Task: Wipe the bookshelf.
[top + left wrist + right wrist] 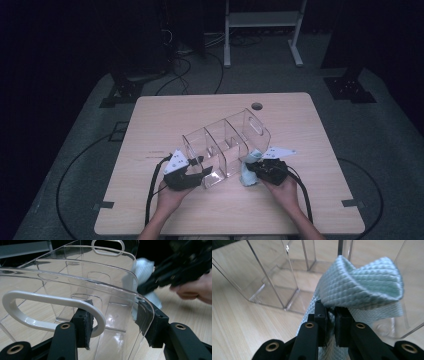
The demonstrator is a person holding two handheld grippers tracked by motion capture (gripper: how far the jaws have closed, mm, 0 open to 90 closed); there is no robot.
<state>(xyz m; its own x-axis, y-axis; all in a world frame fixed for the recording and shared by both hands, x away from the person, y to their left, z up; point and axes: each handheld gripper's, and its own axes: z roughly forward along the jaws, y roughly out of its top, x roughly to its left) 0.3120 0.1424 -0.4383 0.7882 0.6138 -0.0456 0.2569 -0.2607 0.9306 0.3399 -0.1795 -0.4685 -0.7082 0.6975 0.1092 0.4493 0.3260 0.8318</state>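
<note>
High view, nearest the table's front edge: the person's hands come in from below, each bearing a gripper. The left gripper [196,168] clamps an end wall of the clear organizer [227,145], one pad inside the wall and one outside; by the look of it, this steadies the light plastic piece, which lies tipped on its side across the middle of the table [165,115], so that it cannot slide under rubbing. The right gripper [251,167] has its jaws pinched tight on a pale blue cloth [247,174], bunched against the organizer's near side wall, apparently to wipe it. Farther off, the dividers run toward the far end wall with its oval handle cutout. Beyond that, a round cable hole [256,106] sits in the table. No brand, label or writing can be read anywhere.
</note>
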